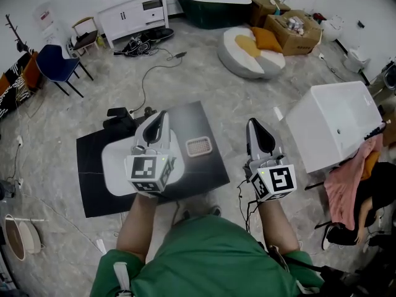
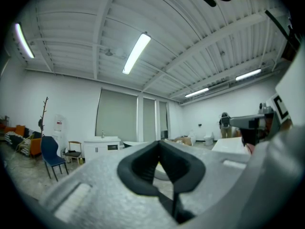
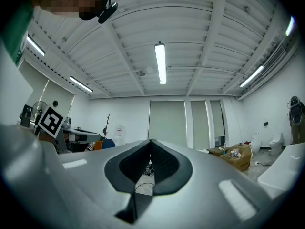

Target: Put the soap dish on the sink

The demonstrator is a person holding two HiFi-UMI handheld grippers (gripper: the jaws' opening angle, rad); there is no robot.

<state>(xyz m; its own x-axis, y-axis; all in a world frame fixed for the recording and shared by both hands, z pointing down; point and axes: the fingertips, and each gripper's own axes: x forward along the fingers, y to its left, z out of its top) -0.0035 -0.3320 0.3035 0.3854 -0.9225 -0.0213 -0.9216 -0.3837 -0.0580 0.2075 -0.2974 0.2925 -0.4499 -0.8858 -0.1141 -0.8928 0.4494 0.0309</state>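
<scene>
The soap dish (image 1: pixel 199 146), a small pale rectangle with a gridded top, lies on a black slab (image 1: pixel 207 119) on the floor. A white oval sink basin (image 1: pixel 114 166) rests on the slab's left part, partly hidden by my left gripper (image 1: pixel 163 114). That gripper hovers over the basin, jaws shut and empty, left of the dish. My right gripper (image 1: pixel 252 122) is held to the right of the slab, also shut on nothing. Both gripper views look up at the ceiling; the left gripper (image 2: pixel 159 143) and the right gripper (image 3: pixel 151 141) show closed tips.
A white square tub (image 1: pixel 337 125) stands at the right with a pink cloth (image 1: pixel 349 178) beside it. Cables (image 1: pixel 148 73) run across the floor behind the slab. Farther off are a blue chair (image 1: pixel 59 67), a white cabinet (image 1: pixel 133 11), a round cushion (image 1: pixel 250 51) and cardboard boxes (image 1: pixel 294 30).
</scene>
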